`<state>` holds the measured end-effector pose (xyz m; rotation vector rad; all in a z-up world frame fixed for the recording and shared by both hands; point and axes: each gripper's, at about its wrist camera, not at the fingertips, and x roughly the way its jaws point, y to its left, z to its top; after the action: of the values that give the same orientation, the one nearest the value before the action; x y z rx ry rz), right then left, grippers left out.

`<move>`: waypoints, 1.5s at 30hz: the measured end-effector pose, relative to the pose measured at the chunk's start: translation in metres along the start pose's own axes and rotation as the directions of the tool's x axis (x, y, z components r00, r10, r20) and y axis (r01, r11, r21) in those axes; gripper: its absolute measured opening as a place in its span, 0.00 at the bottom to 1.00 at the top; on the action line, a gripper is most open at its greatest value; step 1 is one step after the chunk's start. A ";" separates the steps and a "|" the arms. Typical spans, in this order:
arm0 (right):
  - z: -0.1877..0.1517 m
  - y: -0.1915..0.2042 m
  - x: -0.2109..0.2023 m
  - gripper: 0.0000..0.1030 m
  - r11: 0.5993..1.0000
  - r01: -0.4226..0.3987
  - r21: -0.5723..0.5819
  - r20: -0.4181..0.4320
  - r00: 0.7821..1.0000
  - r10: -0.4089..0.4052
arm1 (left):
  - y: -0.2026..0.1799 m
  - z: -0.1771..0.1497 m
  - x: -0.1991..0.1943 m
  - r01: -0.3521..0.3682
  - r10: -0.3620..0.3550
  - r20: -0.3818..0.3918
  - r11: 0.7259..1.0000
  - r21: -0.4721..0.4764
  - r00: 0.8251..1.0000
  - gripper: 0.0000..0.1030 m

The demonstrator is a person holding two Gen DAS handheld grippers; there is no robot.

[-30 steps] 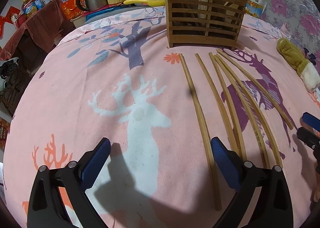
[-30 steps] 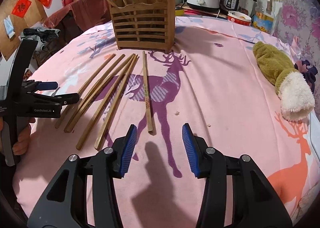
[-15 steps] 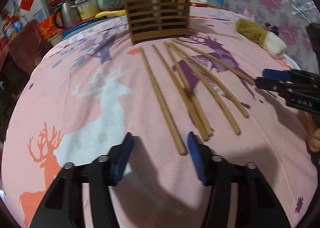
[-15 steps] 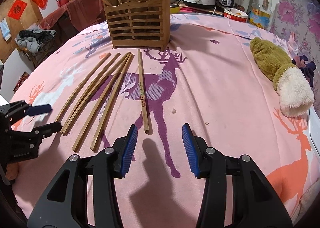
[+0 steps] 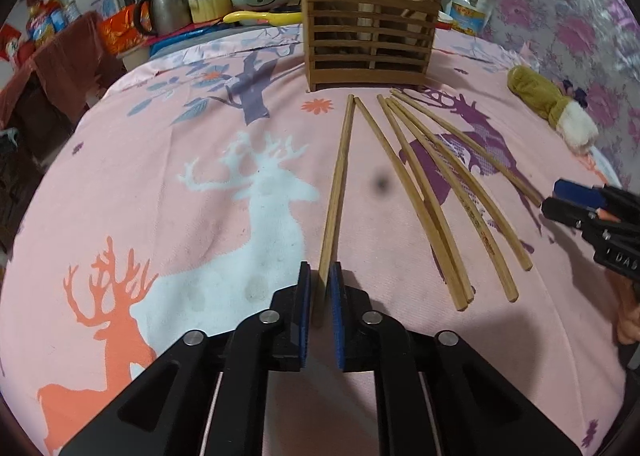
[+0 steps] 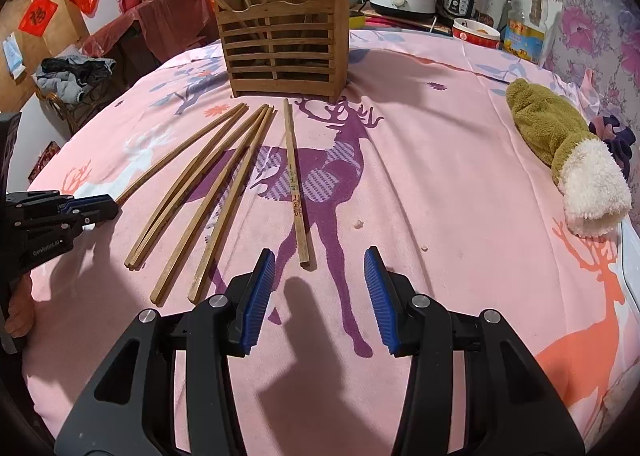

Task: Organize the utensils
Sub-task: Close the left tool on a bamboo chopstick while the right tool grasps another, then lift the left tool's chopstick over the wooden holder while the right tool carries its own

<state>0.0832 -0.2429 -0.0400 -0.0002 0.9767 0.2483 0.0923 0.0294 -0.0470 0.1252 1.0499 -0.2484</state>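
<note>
Pink tablecloth [image 5: 168, 191] has white, orange and purple deer prints plus bluish-purple leafy branches. Tan wooden chopsticks [image 6: 224, 191], brown slatted wooden holder [image 6: 284, 51], olive-and-cream fuzzy cloth [image 6: 560, 143]; black grippers' pads [image 6: 260, 296] are blue.

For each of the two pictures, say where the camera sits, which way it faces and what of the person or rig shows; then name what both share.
Left wrist: behind the left gripper, shut on the leftmost chopstick, facing the wooden holder; the right gripper shows at right.
Right wrist: behind the open right gripper, facing the same holder; the left gripper shows at left.
Shared: holder, six chopsticks, pink deer cloth.
</note>
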 end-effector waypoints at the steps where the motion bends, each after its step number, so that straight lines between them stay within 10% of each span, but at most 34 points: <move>1: 0.000 0.000 0.000 0.45 1.000 0.000 0.000 -0.001 1.000 0.000 | -0.003 0.000 0.000 -0.012 0.012 0.003 1.000 0.014 1.000 0.17; 7: 0.001 0.000 0.004 0.44 1.000 -0.008 0.008 -0.002 1.000 0.008 | -0.003 -0.001 0.000 -0.017 0.016 0.005 1.000 0.018 1.000 0.18; 16: 0.001 0.002 0.016 0.07 1.000 -0.012 0.005 -0.025 1.000 0.012 | -0.002 0.000 0.001 -0.028 0.028 0.006 0.999 0.018 1.000 0.21; 20: 0.000 0.007 0.010 0.06 1.000 0.005 -0.016 0.001 1.000 -0.005 | 0.000 0.000 0.000 -0.020 0.020 0.012 1.000 0.003 1.000 0.07; 40: 0.028 0.021 -0.083 0.06 1.000 0.009 -0.015 0.336 0.942 -0.004 | -0.011 0.042 -0.084 0.008 -0.011 0.248 1.000 0.013 0.969 0.06; 43: 0.026 0.019 -0.084 0.06 1.000 0.000 -0.006 0.343 0.939 0.002 | -0.017 0.026 -0.072 0.004 -0.011 0.206 0.999 0.036 0.978 0.48; 45: 0.024 0.016 -0.078 0.06 1.000 -0.009 0.005 0.328 0.945 0.007 | -0.017 0.013 -0.061 -0.020 0.010 0.192 0.999 0.051 0.981 0.53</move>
<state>0.0577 -0.2411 0.0393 0.0499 0.6449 0.2437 0.0699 0.0187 0.0133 0.1533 0.8510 -0.2693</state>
